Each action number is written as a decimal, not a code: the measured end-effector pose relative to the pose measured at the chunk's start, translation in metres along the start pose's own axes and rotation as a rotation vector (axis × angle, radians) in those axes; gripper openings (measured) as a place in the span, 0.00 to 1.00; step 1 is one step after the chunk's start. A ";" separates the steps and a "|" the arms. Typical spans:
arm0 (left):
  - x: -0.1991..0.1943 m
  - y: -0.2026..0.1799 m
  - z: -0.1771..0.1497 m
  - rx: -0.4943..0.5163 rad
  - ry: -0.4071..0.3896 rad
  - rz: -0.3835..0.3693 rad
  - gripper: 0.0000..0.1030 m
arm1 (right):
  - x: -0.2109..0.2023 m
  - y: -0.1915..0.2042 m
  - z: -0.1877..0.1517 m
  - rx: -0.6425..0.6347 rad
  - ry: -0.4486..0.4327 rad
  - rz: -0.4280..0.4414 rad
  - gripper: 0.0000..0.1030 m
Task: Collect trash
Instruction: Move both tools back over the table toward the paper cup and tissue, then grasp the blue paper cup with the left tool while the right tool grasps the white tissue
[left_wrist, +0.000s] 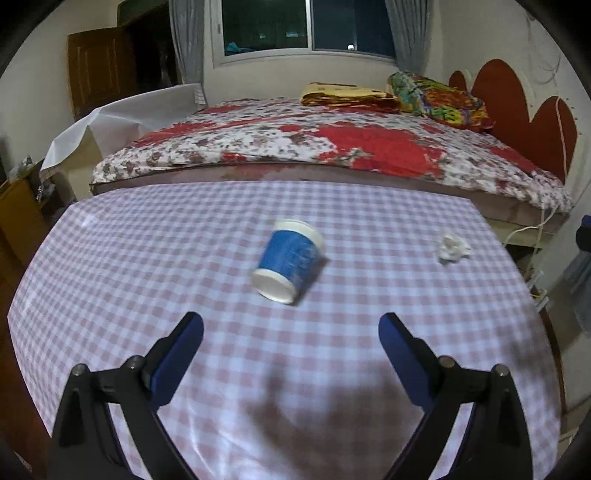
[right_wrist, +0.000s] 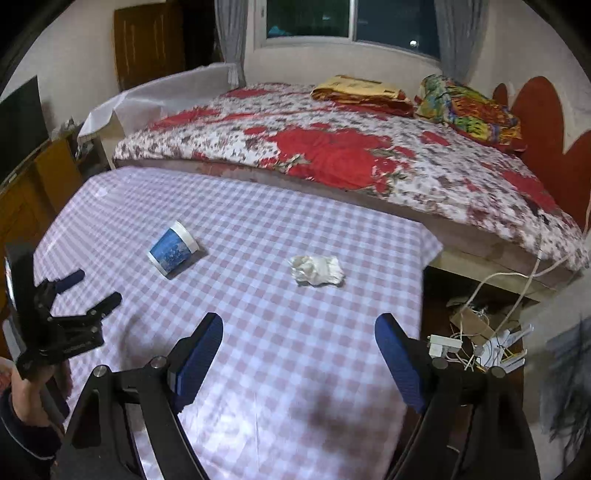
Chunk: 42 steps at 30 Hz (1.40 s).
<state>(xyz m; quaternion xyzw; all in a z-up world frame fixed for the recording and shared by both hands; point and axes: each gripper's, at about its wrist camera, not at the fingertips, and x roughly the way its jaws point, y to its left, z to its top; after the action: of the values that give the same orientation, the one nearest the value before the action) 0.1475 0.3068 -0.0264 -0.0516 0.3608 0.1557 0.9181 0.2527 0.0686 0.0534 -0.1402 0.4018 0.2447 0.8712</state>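
Blue paper cup (left_wrist: 289, 260) on its side, crumpled tissue (left_wrist: 452, 248) nearby

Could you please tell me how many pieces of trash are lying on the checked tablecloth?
2: a blue paper cup on its side toward the left, and a crumpled white tissue to its right.

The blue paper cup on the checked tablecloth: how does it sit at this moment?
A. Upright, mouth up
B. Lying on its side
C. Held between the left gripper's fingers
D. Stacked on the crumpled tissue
B. The blue paper cup lies tipped over on the checked tablecloth, white base toward the open left gripper, which holds nothing; the crumpled tissue sits apart from it.
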 end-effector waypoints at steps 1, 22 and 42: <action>0.008 0.004 0.004 0.002 0.004 0.005 0.93 | 0.012 0.003 0.004 -0.010 0.016 -0.001 0.83; 0.134 0.012 0.028 0.057 0.117 0.030 0.93 | 0.206 -0.020 0.030 -0.001 0.181 -0.032 0.83; 0.134 0.000 0.029 0.037 0.087 -0.047 0.60 | 0.214 -0.034 0.026 0.027 0.157 -0.018 0.36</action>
<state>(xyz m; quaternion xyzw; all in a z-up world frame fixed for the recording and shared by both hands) 0.2593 0.3465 -0.0960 -0.0499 0.4018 0.1252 0.9057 0.4073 0.1184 -0.0928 -0.1508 0.4709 0.2197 0.8410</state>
